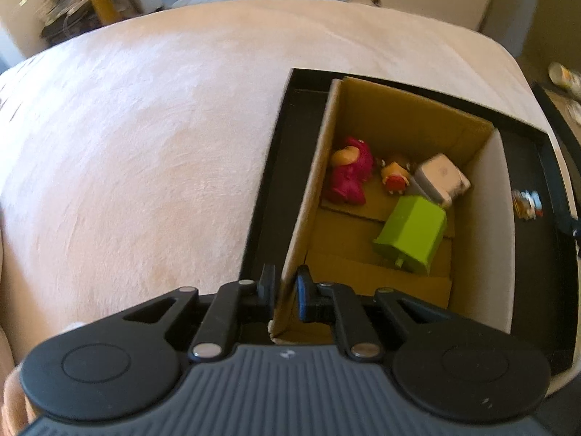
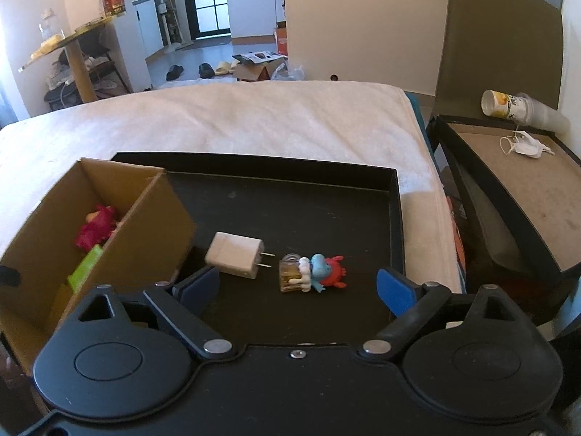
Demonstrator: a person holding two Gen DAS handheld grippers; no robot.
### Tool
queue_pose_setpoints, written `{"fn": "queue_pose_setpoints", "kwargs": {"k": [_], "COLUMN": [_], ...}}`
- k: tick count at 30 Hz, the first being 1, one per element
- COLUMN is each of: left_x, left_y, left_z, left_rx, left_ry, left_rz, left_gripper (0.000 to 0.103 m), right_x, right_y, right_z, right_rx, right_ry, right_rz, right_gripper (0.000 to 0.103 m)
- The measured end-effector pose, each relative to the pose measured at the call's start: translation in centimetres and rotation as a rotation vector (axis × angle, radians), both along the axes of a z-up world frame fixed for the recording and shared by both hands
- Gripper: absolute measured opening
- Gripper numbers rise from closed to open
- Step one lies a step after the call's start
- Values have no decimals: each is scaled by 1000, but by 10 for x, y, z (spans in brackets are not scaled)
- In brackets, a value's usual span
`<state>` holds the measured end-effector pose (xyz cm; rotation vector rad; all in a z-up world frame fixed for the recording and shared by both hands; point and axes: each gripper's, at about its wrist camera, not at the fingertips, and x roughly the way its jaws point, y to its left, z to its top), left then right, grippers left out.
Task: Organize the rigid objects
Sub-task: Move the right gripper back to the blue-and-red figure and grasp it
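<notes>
In the right wrist view the black tray [image 2: 395, 196] floor lies bare across the centre and right; the white charger [image 2: 236, 259] and small toy cluster [image 2: 312, 274] sit lower centre; the cardboard box [image 2: 156, 225] wall blocks the left; the bed [image 2: 254, 116] stretches open across the upper half.

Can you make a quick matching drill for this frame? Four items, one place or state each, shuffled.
Items:
1. green plug block
2. white charger
3. left tool
4. right tool

Places or states:
A. open above the black tray
B. clamped on a cardboard box wall
C. inside the box
D. on the tray, outside the box

Pairs: 1-C, 2-D, 3-B, 4-A
</notes>
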<state>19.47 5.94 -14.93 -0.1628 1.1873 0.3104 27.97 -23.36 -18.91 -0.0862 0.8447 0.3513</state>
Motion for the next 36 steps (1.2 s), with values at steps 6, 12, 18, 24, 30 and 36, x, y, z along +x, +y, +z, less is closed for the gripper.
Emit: {"fn": "queue_pose_setpoints", "kwargs": {"k": [6,12,18,24,30,36], "left_x": [-3,-1,1,-2,-1,-1], "left_y": [8,7,0,-1,-1,0], "left_z": [3,4,3,0,-5,-5], "left_rx": [2,21,46,44,33,25], "left_ry": [-13,-3,0,-9,4,4], "left_rz": [68,68,41,23,4,-5], "left_gripper": [11,12,12,12,11,11], "right_x": [14,26,36,44,50,49], "right_y": [4,9,13,15,18,20], "right_z": [-13,-24,-37,-47,-54,-55], "right_rx": [-29,-48,-67,-100,-150,-153], "right_ry": [16,35,57,71,79,134], "right_rz": [13,31,38,48,68,80], "right_gripper": [90,86,84,82,75,58]}}
